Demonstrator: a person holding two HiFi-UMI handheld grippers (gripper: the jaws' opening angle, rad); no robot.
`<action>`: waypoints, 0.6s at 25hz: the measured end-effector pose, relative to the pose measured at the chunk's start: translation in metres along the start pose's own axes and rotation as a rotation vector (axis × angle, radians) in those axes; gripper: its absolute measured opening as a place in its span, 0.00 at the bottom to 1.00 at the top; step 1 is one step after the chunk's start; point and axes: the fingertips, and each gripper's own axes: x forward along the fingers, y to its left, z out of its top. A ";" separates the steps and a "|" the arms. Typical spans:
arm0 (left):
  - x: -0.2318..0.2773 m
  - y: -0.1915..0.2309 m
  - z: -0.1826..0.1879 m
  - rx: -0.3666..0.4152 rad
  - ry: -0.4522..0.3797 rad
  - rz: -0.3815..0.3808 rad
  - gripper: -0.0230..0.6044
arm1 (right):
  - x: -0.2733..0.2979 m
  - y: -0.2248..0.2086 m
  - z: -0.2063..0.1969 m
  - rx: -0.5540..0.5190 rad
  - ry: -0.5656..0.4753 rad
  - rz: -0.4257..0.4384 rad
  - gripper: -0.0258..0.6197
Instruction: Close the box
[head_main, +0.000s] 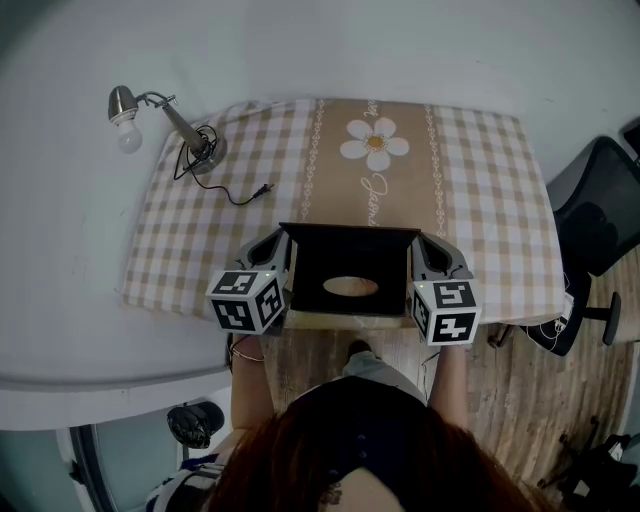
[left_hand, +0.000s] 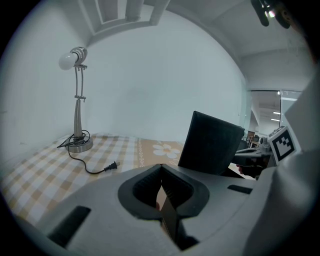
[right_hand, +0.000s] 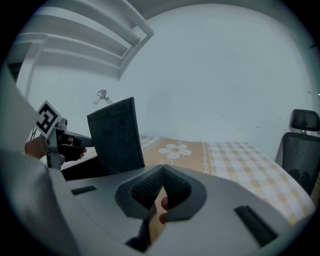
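Checked tabletop (head_main: 480, 180): left tongs (left_hand: 161, 172) and right tongs (right_hand: 161, 175) each pinch shut on a side edge of the open black box (head_main: 312, 268) between them. Its lid (left_hand: 212, 145) stands upright just beyond, a lamp (head_main: 165, 115) well beyond the left tongs

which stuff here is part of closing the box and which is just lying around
In the job: box, its raised lid, left gripper and right gripper clamped on its sides.
Lying about: desk lamp, its loose cord, office chair.
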 end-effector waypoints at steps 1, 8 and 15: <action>-0.001 0.000 0.000 0.001 0.001 0.002 0.08 | -0.001 0.000 0.000 0.002 0.001 -0.003 0.07; -0.007 -0.002 -0.005 0.017 0.017 0.005 0.08 | -0.005 0.003 -0.004 -0.003 0.016 -0.018 0.07; -0.013 -0.005 -0.011 0.012 0.028 0.006 0.08 | -0.010 0.005 -0.007 0.028 0.021 -0.037 0.07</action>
